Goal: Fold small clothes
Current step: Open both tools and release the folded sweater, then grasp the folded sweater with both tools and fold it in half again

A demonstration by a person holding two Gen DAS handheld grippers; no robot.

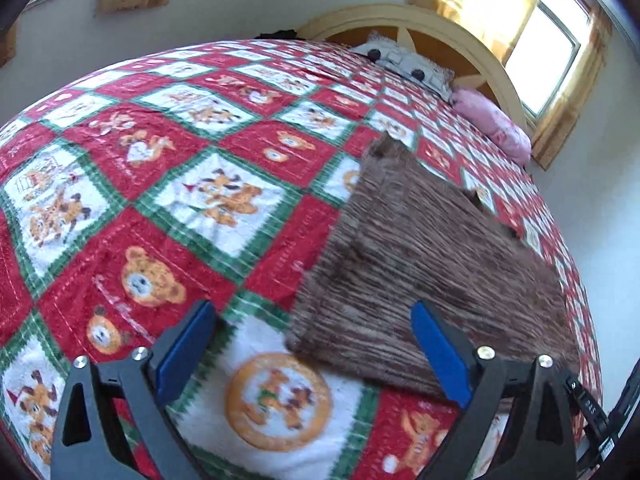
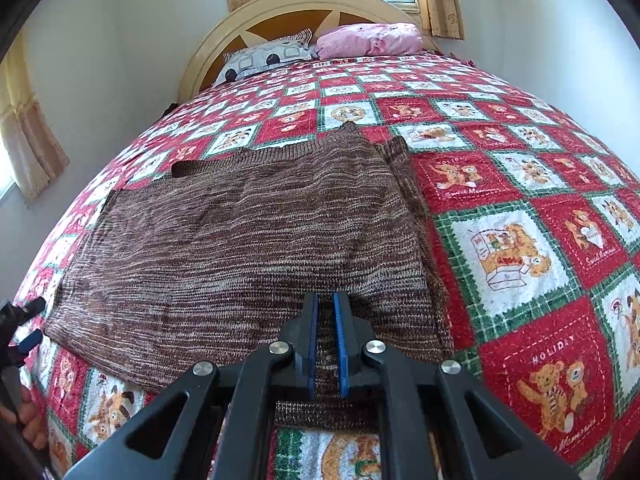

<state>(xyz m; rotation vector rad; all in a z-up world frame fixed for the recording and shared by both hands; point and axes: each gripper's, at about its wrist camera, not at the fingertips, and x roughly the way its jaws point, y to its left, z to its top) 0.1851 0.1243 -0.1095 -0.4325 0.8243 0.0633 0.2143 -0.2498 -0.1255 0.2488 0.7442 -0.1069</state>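
Where right gripper (image 2: 325, 312) jaws nip, sweater (image 2: 240, 240) hem is hidden

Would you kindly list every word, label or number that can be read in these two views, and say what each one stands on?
"HOLIDAY": stitched in white on a red bear square of the bedspread.
"Sweet Memories": partly legible white script on that square and on other red squares.
Script on the red squares in the left wrist view: too blurred to read.
Small print on the left gripper's black strap: too small to read.
Brown knit garment: no text.
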